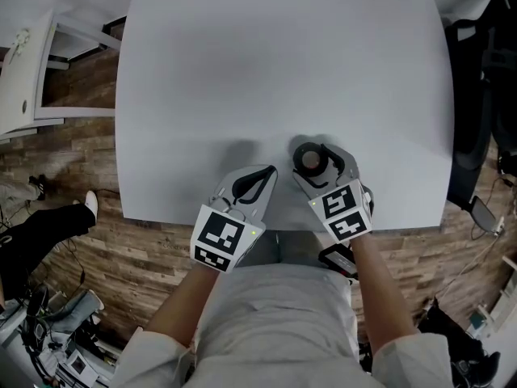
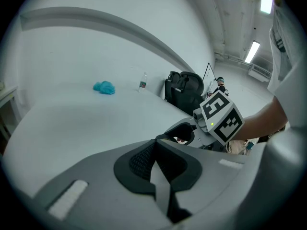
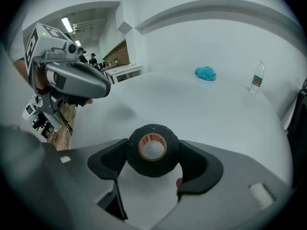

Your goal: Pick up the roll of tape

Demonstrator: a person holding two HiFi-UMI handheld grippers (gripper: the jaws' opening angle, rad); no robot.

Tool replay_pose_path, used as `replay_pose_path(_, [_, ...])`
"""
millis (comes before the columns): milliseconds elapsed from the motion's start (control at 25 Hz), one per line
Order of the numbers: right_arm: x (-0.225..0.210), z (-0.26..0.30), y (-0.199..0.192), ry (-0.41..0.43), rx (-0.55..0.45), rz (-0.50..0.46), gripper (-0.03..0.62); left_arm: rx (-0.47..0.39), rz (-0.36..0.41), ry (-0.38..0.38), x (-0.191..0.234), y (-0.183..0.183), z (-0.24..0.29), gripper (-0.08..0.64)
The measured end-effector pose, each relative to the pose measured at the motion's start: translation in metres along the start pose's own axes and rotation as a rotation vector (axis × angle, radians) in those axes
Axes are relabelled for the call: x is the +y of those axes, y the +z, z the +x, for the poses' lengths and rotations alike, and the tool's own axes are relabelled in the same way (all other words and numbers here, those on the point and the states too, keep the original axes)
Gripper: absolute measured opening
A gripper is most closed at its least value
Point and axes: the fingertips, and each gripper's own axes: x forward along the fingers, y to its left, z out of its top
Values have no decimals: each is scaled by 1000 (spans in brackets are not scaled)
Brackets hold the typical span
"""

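Note:
A black roll of tape (image 1: pixel 308 159) (image 3: pixel 152 150) with a tan core stands on edge on the white table (image 1: pixel 242 71), near its front edge. My right gripper (image 1: pixel 317 162) (image 3: pixel 152 156) straddles it, and both dark pads press against the roll's sides. To its left, my left gripper (image 1: pixel 260 175) (image 2: pixel 156 145) hovers over the table's front edge with its pads together and nothing between them. The left gripper view also catches the right gripper (image 2: pixel 184 131) with the roll in its jaws.
A crumpled blue cloth (image 3: pixel 206 73) (image 2: pixel 104 87) and a small clear bottle (image 3: pixel 257 78) (image 2: pixel 143 83) sit at the table's far side. A black chair (image 1: pixel 477 95) stands at the right, white furniture (image 1: pixel 24 71) at the left, wooden floor below.

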Motion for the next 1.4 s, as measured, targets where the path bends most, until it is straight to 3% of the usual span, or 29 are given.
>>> replay_pose_path(1400, [7, -117, 39, -25, -191, 63, 341, -84, 56, 43, -48, 38, -52, 20])
